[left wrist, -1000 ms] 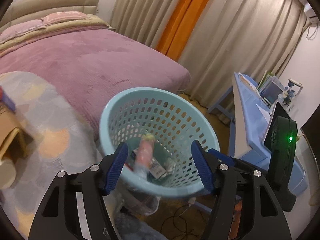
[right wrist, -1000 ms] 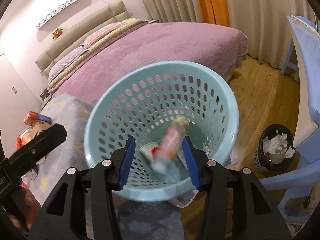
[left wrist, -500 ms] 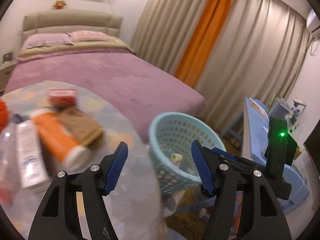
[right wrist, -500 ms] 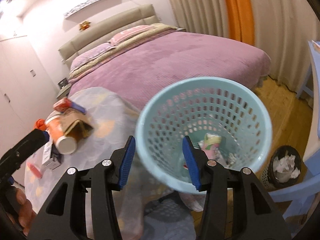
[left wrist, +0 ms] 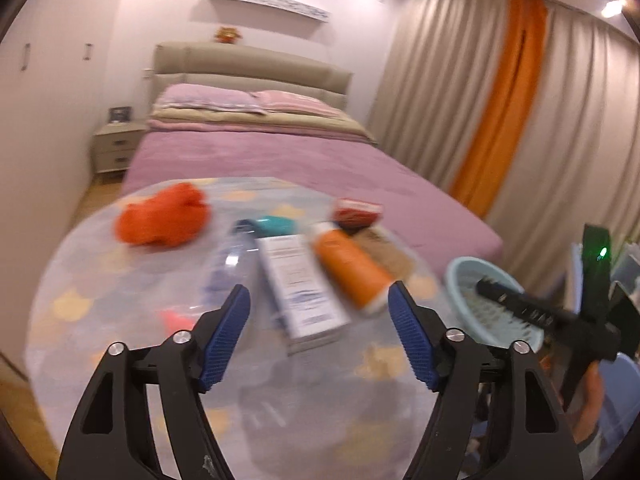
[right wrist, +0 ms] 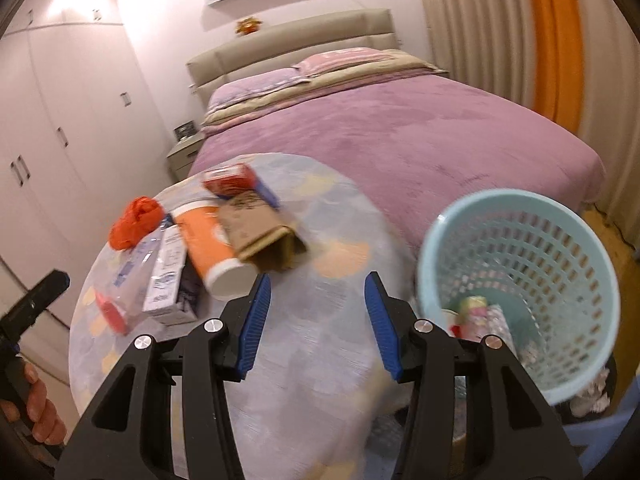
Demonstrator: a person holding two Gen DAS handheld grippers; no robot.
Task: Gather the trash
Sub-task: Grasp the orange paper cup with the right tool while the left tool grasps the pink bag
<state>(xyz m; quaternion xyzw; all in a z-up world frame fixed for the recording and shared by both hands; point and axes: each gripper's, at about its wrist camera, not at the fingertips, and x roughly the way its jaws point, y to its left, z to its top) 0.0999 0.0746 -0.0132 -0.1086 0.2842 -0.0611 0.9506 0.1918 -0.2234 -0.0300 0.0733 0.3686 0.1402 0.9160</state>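
Trash lies on a round table [left wrist: 100, 292]: an orange crumpled bag [left wrist: 162, 220], a clear plastic bottle [left wrist: 228, 268], a white carton [left wrist: 300, 284], an orange cup [left wrist: 352, 268], a brown paper bag [right wrist: 260, 232] and a red box [right wrist: 230, 178]. The light blue basket [right wrist: 560, 248] stands at the table's right edge and holds several pieces of trash [right wrist: 476, 316]. My left gripper [left wrist: 320, 332] is open and empty above the table, near the carton. My right gripper [right wrist: 316, 312] is open and empty, between the pile and the basket.
A purple bed [left wrist: 280, 156] lies behind the table, with a nightstand [left wrist: 114, 148] at its left and curtains [left wrist: 500, 100] at the right. White wardrobes [right wrist: 60, 120] stand at the left. A small dark bin with paper [right wrist: 592, 396] sits on the floor beside the basket.
Both grippers have swung left, away from over the basket to above the table's trash pile. A bottle that fell between the right fingers now lies in the basket.
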